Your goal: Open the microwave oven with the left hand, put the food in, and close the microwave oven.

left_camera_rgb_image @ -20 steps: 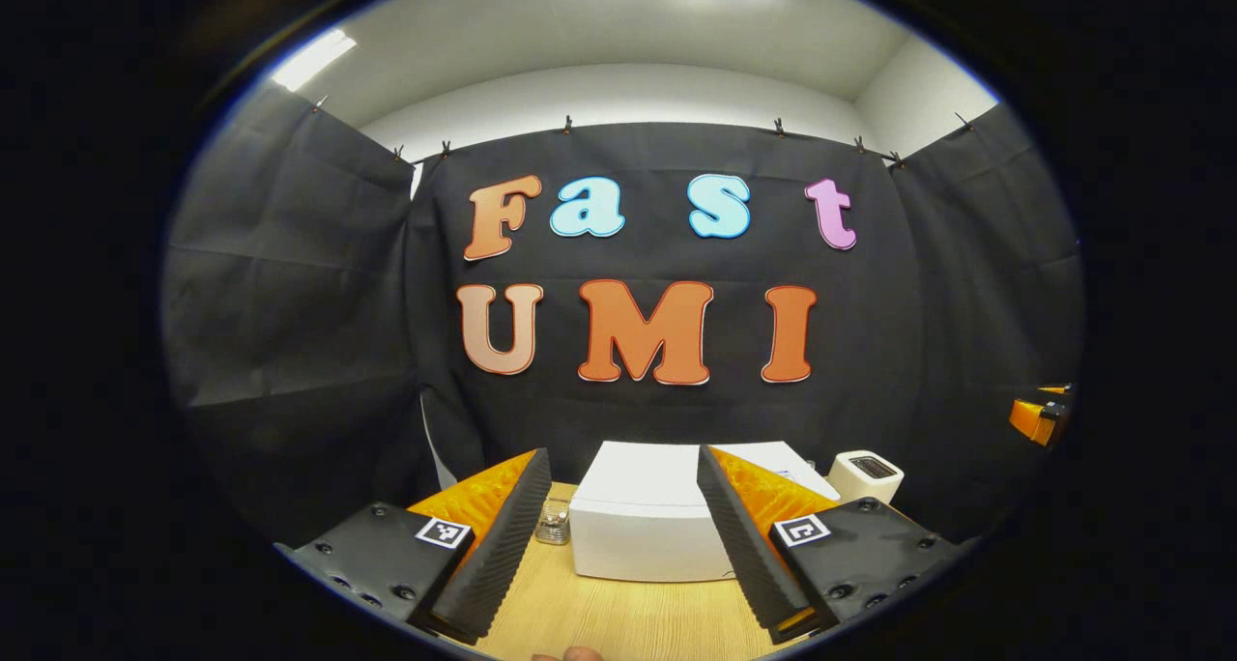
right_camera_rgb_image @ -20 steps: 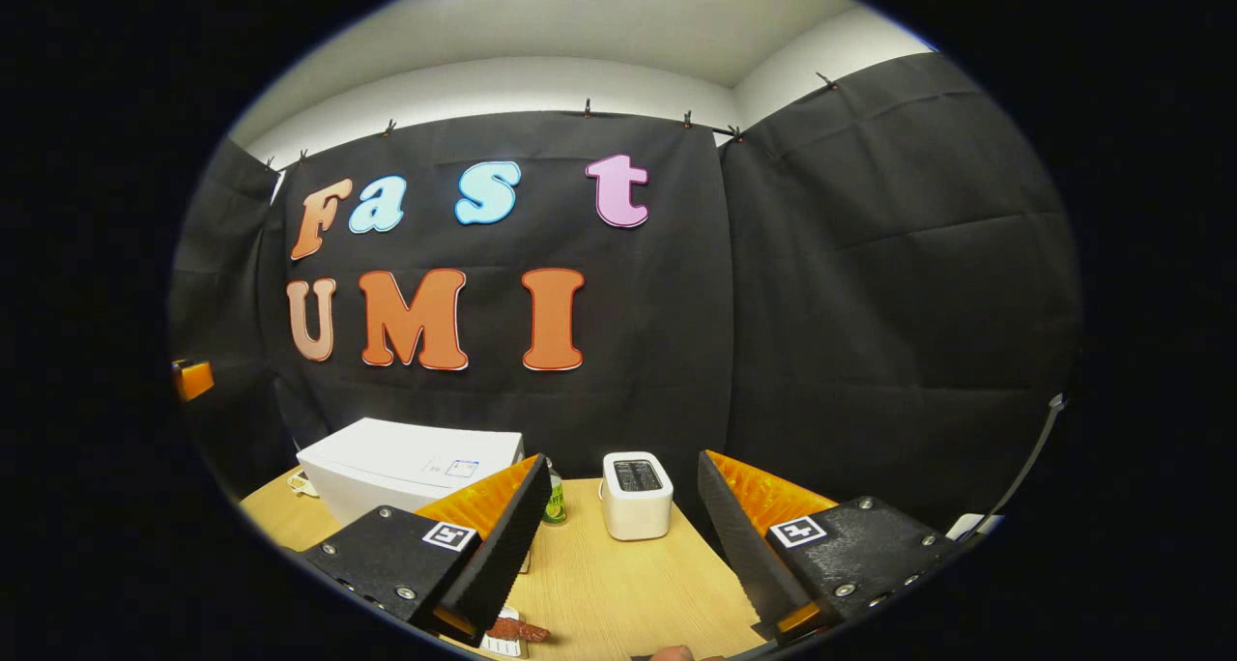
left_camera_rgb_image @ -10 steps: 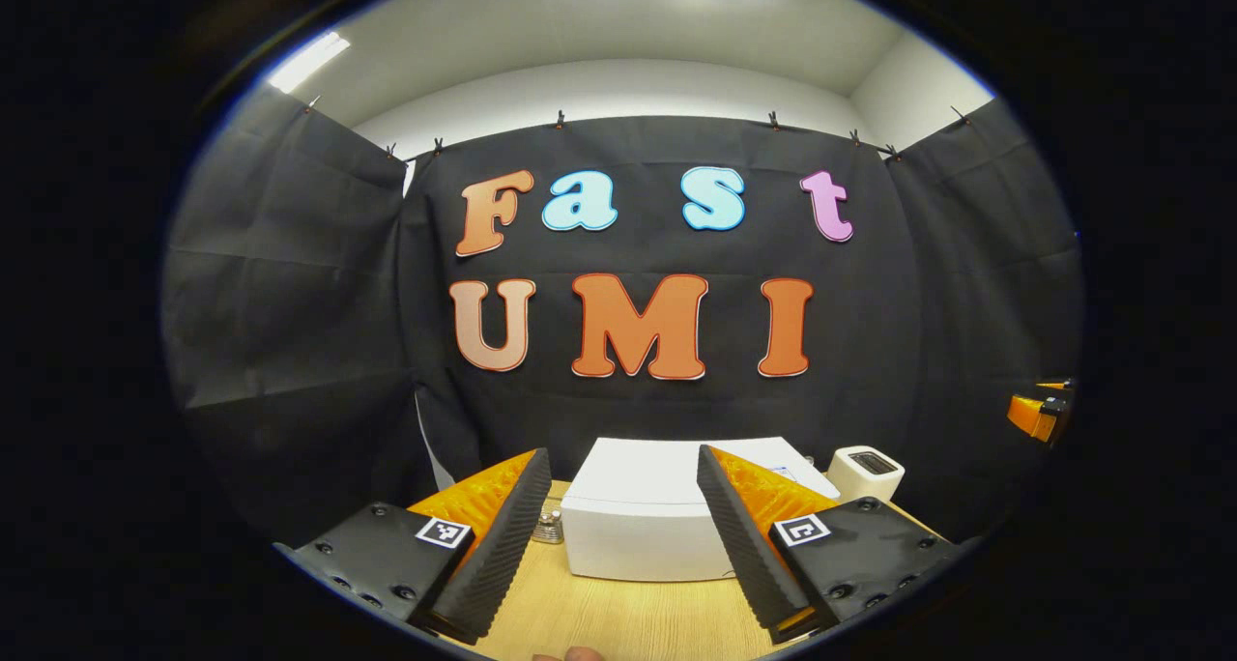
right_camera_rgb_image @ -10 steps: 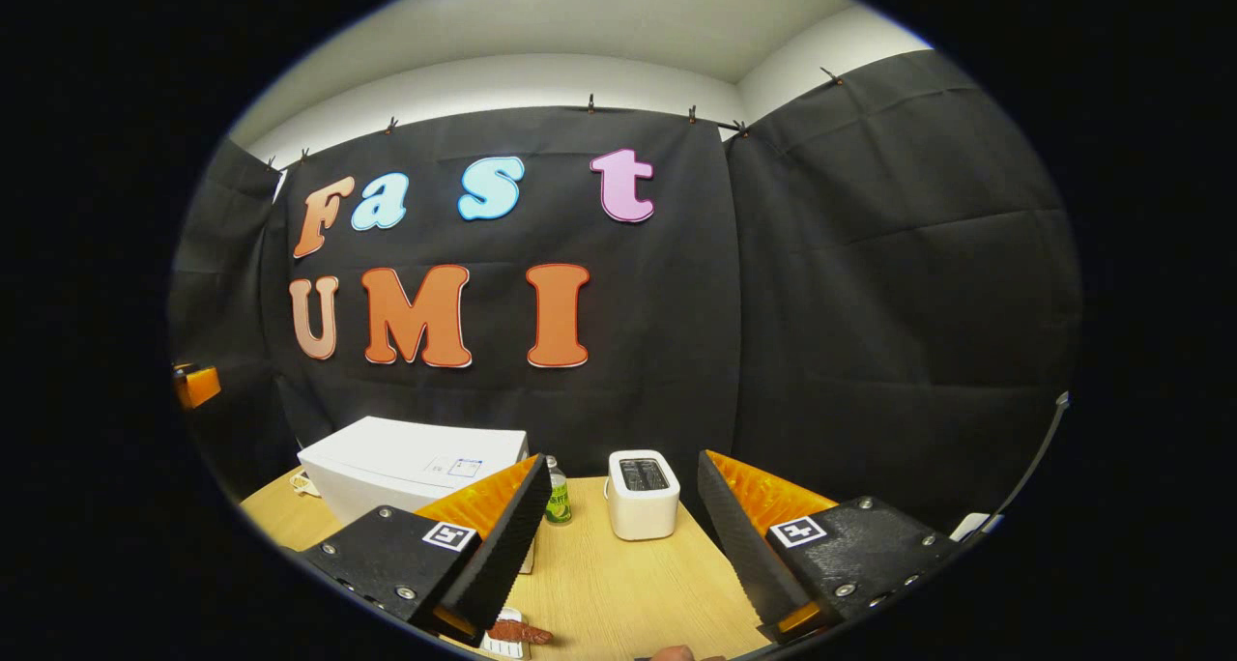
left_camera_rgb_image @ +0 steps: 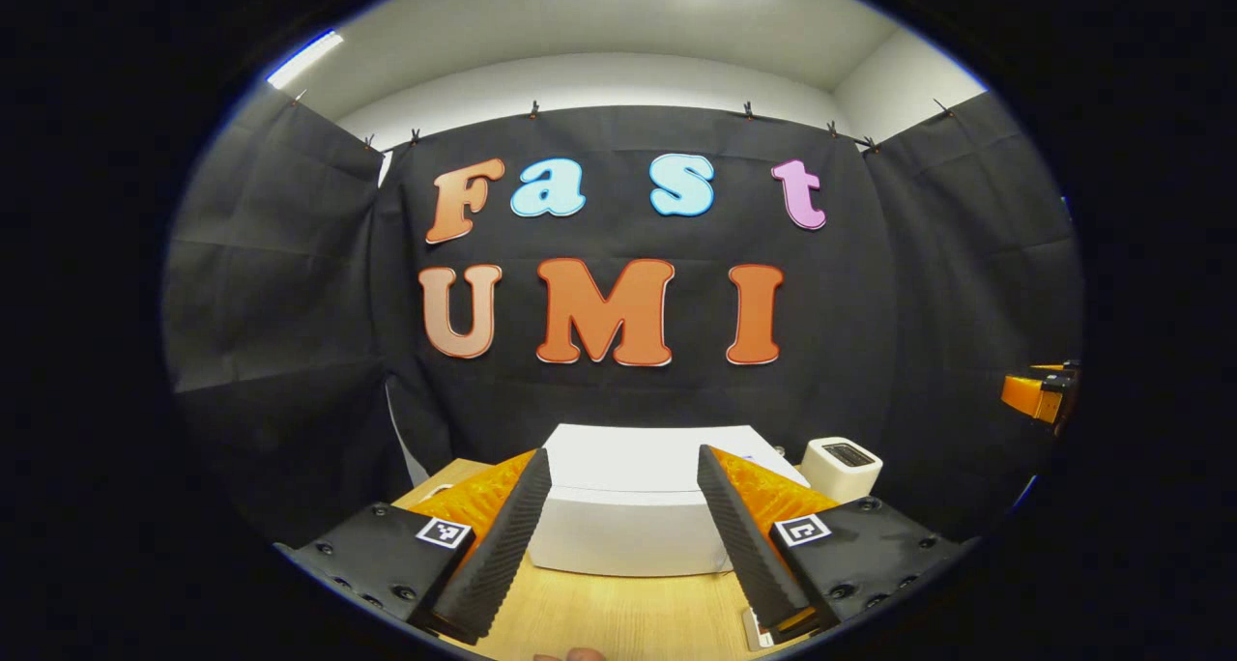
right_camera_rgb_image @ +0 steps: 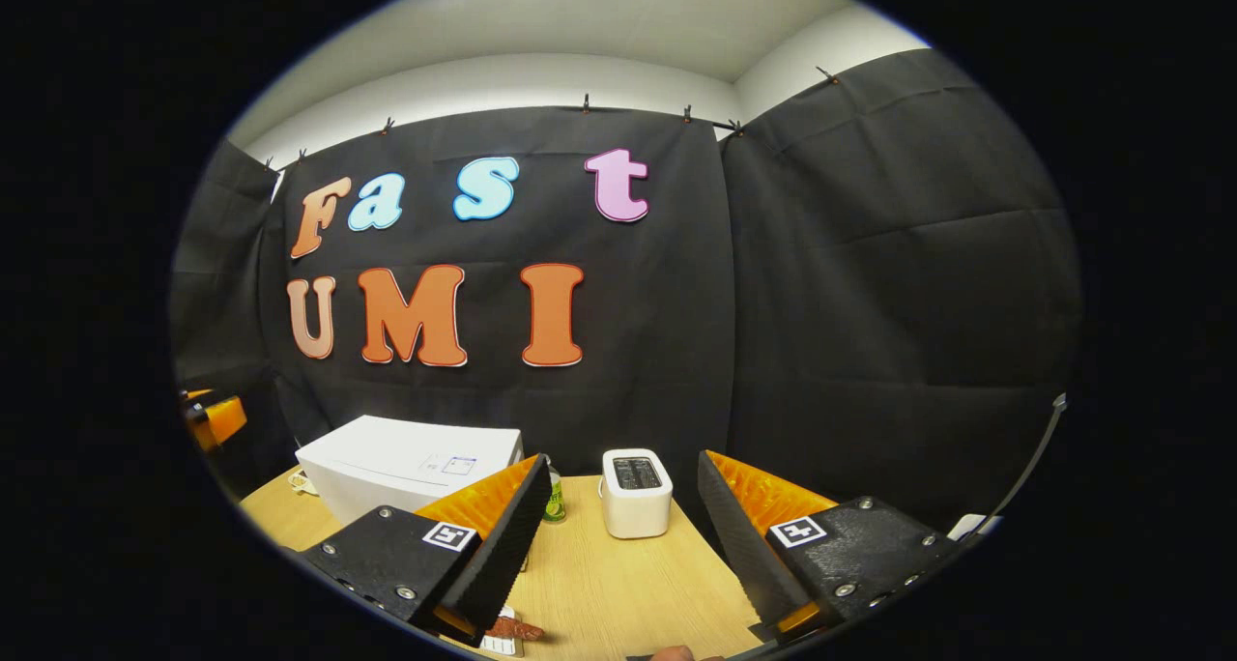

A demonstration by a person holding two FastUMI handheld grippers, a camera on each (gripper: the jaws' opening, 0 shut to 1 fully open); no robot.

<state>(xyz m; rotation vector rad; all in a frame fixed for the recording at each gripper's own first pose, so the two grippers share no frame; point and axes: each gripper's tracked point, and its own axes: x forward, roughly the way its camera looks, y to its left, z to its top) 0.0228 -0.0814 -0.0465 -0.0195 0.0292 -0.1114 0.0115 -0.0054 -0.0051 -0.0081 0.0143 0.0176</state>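
Note:
The white microwave oven (left_camera_rgb_image: pixel 628 506) stands on the wooden table straight ahead in the left gripper view, its door shut. My left gripper (left_camera_rgb_image: pixel 618 545) is open in front of it, held above the table with nothing between the fingers. In the right gripper view the microwave oven (right_camera_rgb_image: pixel 406 468) is at the left, and my right gripper (right_camera_rgb_image: pixel 618 555) is open and empty. A reddish piece of food (right_camera_rgb_image: pixel 512 630) lies on a small white plate (right_camera_rgb_image: pixel 495 645) near that gripper's left finger. The other gripper (right_camera_rgb_image: pixel 217 417) shows at the far left edge there.
A white toaster (right_camera_rgb_image: pixel 635 492) stands on the wooden table (right_camera_rgb_image: pixel 618 584) right of the microwave, with a small green bottle (right_camera_rgb_image: pixel 554 502) between them. The toaster (left_camera_rgb_image: pixel 839 466) also appears in the left gripper view. Black cloth walls close the booth on three sides.
The left gripper has shifted to the right and closer, so the microwave now sits more centred and larger, and the small glass left of it has gone behind the finger. The right gripper barely moved.

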